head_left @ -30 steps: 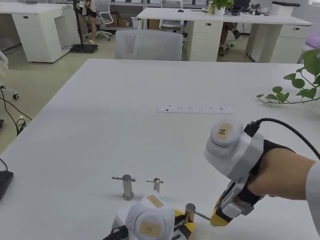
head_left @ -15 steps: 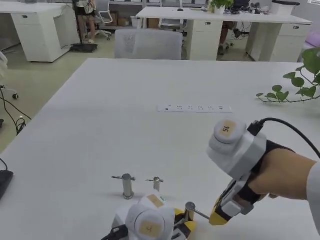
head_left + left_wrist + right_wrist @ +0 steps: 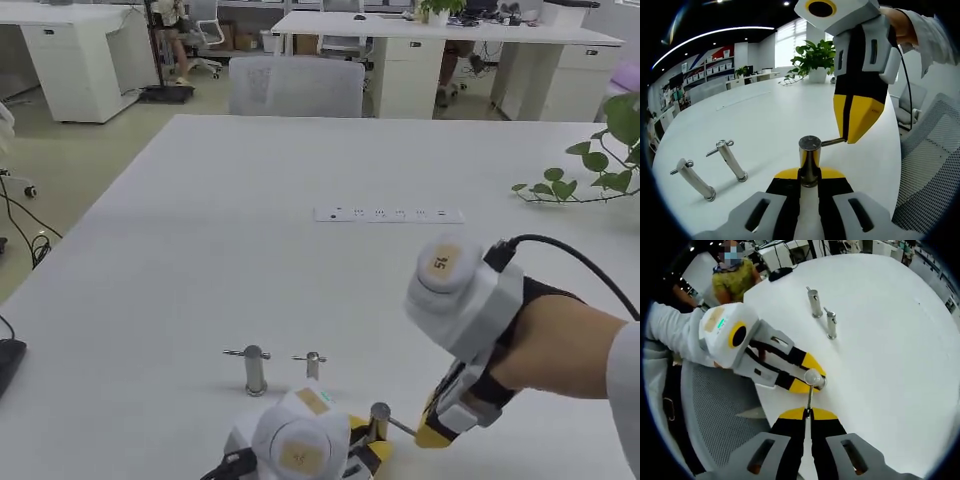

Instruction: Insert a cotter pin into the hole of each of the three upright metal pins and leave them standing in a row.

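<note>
Yellow-tipped right gripper [image 3: 808,413], clamped on the cotter pin [image 3: 810,399], has edged slightly closer to the near pin [image 3: 810,150], with the cotter's tip at its head. The left gripper [image 3: 809,177] grips this pin upright. Final insertion appears underway. The middle pin [image 3: 313,366] and far pin [image 3: 255,372] stand already fitted.

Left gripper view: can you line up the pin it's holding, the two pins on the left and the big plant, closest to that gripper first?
1. The held pin, upright between the left gripper's jaws, at the centre.
2. The inner left pin and the outer left pin, standing off to the left; too close to call.
3. The plant, far across the table, at the top.
</note>
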{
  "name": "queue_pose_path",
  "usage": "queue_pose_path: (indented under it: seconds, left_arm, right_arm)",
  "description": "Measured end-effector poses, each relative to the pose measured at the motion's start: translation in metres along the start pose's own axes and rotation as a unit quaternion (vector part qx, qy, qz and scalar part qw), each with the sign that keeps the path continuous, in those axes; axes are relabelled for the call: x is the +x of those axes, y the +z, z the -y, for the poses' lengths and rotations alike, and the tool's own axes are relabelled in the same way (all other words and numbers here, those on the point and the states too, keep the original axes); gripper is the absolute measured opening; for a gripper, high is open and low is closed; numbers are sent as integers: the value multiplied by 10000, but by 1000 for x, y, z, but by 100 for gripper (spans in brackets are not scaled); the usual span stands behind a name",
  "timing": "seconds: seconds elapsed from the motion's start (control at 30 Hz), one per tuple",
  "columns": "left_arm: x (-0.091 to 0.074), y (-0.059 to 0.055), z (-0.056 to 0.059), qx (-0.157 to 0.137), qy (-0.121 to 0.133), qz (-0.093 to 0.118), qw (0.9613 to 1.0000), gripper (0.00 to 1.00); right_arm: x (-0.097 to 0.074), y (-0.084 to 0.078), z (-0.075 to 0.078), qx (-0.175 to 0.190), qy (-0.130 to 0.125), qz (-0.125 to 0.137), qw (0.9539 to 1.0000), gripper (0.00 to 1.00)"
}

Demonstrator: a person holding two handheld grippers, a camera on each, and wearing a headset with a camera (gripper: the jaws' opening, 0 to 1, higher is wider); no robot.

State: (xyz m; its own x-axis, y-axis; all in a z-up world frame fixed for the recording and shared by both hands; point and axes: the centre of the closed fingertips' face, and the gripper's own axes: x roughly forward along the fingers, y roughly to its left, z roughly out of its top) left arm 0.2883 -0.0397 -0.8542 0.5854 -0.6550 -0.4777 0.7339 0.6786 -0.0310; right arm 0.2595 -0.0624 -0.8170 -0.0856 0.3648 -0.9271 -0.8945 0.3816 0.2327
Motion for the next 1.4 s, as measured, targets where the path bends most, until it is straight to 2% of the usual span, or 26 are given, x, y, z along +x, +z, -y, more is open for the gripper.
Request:
queue_pose_path:
  seconds: [0.13, 0.2, 0.97, 1.13, 1.23, 1.3, 1.4]
  left_arm:
    - [0, 0, 0, 8, -1, -1, 10000, 10]
    - [0, 0, 0, 17, 1, 2, 10000, 10]
    - [0, -1, 4, 51, -43, -14, 10000, 10]
    - [0, -1, 4, 48, -41, -16, 10000, 10]
    - [0, -1, 4, 37, -44, -15, 10000, 10]
    - [0, -1, 4, 36, -44, -16, 10000, 10]
    - [0, -1, 4, 14, -46, -16, 10000, 10]
  right_arm:
    - [2, -1, 0, 9, 1, -19, 10000, 4]
    - [2, 3, 0, 0, 8, 60, 10000, 4]
    - [7, 23, 2, -57, -130, 291, 9995, 4]
    - [4, 22, 2, -47, -113, 343, 9993, 4]
    - [4, 22, 1, -148, -107, 385, 9991, 5]
    - [4, 23, 2, -338, -142, 398, 9985, 5]
    - [4, 22, 3, -339, -185, 430, 9983, 10]
